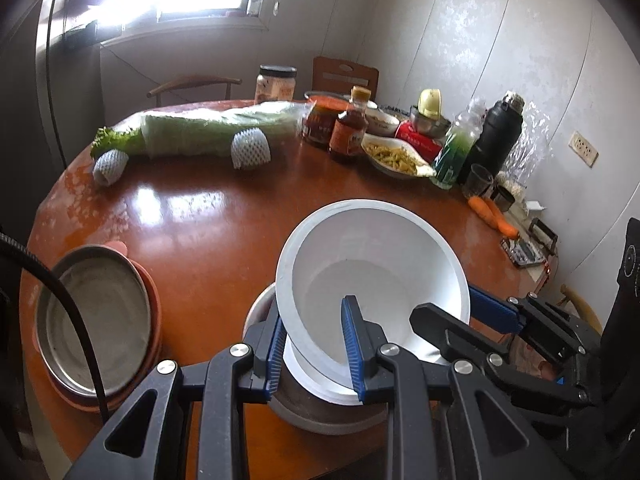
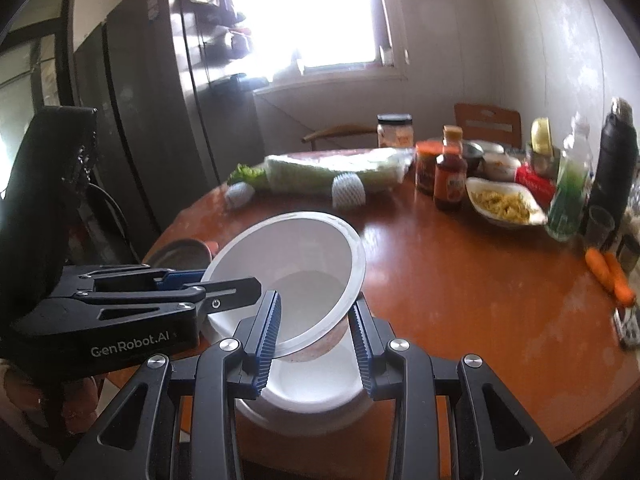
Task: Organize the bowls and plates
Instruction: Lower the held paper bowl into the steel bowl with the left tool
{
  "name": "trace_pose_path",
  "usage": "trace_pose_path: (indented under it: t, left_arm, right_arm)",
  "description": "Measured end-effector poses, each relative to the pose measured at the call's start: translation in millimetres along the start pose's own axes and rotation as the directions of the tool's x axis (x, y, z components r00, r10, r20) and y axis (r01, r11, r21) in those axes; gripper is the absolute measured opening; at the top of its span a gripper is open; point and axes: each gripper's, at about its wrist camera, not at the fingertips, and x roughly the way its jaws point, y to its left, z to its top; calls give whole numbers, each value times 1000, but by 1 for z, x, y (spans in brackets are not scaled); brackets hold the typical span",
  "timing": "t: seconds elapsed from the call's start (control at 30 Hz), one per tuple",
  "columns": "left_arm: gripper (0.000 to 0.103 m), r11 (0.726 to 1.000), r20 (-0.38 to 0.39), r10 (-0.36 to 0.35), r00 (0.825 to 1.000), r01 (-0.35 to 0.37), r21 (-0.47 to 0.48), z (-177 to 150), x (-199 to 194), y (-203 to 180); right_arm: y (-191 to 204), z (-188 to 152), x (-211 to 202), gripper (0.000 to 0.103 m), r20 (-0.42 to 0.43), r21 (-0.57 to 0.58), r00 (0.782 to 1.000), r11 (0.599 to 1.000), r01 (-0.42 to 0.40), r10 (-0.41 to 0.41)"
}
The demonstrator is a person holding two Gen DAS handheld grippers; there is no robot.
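Near the front edge of the worktop (image 1: 208, 232), both grippers clamp one white bowl (image 1: 376, 276): the left gripper (image 1: 314, 348) pinches its near-left rim, the right gripper (image 2: 316, 340) its opposite rim, tilting it above a grey dish (image 1: 320, 416), seemingly to nest it. A metal plate on orange plates (image 1: 100, 312) waits at the left edge; bottles, carrots and cabbage crowd the far side, well apart.

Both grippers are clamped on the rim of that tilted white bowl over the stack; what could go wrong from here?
1. The white bowl hangs tilted from two rim grips, left gripper and right gripper; uneven pulling could make it slip.
2. Lowered askew, it may catch on the bowls beneath.
3. The metal plate sits near the table's edge.
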Motion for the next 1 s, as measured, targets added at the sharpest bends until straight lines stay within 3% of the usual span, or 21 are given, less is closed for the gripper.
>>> trace_pose_path:
  t: [0.37,1.0]
  left_arm:
    - [27,999,-63,34,997,-34,-13,-20,26,0]
    - [27,998,-81,65,995,-67,-15,-25,34,-1]
  right_arm:
    - [-10,-26,13,37,-63,20,998,1000,-23,25]
    - [-14,-36,27,37,-110,10,994,1000,-16,17]
